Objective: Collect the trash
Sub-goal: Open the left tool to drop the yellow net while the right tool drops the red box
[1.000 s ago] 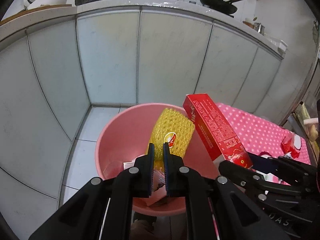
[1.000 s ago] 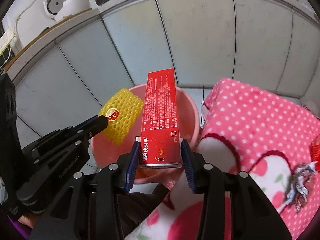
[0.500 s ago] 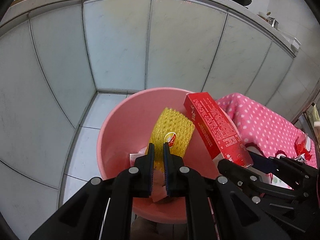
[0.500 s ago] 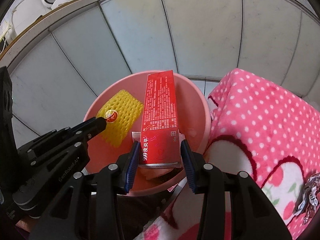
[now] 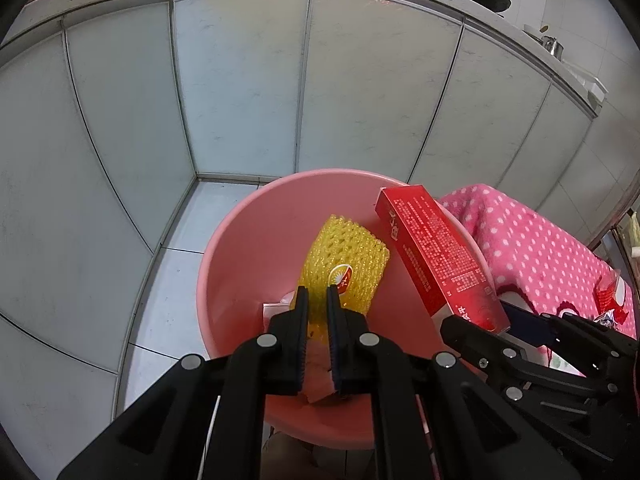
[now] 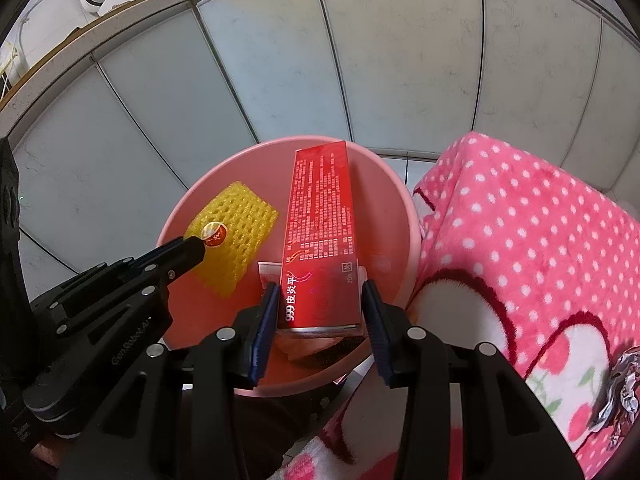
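With the left gripper [image 5: 317, 300] clamped on the yellow foam net [image 5: 344, 258] and the right gripper [image 6: 320, 298] on the red box [image 6: 320, 236] (both over the pink bin [image 5: 240, 248]), part each pair of jaws fully so neither piece snags.

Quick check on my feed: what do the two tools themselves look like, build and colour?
Both are matte black plastic linkages with silver screw heads. The left tool and the right tool each end in two flat fingers faced with dark blue ribbed pads. Faint embossed lettering runs along the left tool's side. No cables or sleeves show.
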Available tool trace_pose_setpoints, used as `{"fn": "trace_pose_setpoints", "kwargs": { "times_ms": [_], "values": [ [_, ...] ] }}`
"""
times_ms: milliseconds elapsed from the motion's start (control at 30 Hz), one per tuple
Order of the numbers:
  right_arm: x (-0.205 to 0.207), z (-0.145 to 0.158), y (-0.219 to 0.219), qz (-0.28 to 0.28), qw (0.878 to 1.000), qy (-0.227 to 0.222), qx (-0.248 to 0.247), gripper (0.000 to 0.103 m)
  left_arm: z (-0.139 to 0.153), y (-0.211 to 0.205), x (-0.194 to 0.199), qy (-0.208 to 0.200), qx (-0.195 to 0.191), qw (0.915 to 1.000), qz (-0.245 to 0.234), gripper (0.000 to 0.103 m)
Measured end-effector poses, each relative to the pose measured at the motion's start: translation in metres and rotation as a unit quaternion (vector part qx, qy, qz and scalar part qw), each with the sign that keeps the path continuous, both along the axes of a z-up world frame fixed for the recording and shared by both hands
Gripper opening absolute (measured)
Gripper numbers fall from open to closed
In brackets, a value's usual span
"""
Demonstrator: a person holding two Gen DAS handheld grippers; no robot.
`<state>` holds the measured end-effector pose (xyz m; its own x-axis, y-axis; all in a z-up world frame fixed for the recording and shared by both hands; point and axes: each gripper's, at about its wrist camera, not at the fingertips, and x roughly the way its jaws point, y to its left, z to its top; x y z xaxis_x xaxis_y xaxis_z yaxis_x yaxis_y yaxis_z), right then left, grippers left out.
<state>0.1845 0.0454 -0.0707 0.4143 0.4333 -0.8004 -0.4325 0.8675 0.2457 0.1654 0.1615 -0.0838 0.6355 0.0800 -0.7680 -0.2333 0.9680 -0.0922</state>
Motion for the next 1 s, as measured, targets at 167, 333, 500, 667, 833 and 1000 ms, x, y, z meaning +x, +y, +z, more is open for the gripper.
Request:
{"fn": "trace_pose_setpoints", "kwargs": {
  "times_ms": [167, 333, 500, 667, 833, 1000],
  "values": [
    [0.001, -0.003, 0.001, 0.000, 1.000, 0.001, -0.003, 0.042, 0.000, 0.000, 0.000, 0.000, 0.001, 1.0000, -0.001, 0.009],
    [0.001, -0.006, 0.002, -0.002, 1.000, 0.002, -0.006, 0.043, -0.002, -0.001, 0.000, 0.001, 0.002, 1.0000, 0.000, 0.009],
    [0.002, -0.007, 0.003, -0.003, 1.000, 0.002, -0.007, 0.042, -0.002, 0.000, 0.000, 0.002, 0.004, 1.0000, 0.002, 0.009],
    [0.003, -0.007, 0.003, -0.004, 1.000, 0.001, -0.008, 0.042, -0.002, 0.000, 0.000, 0.001, 0.006, 1.0000, 0.002, 0.009],
    [0.005, -0.006, 0.000, -0.006, 1.000, -0.001, -0.006, 0.043, -0.001, 0.000, 0.000, 0.001, 0.010, 0.9999, 0.002, 0.009],
    [0.011, -0.001, -0.003, -0.002, 1.000, -0.004, 0.002, 0.044, 0.004, 0.002, 0.001, -0.003, 0.018, 0.9998, 0.005, 0.023]
  ]
}}
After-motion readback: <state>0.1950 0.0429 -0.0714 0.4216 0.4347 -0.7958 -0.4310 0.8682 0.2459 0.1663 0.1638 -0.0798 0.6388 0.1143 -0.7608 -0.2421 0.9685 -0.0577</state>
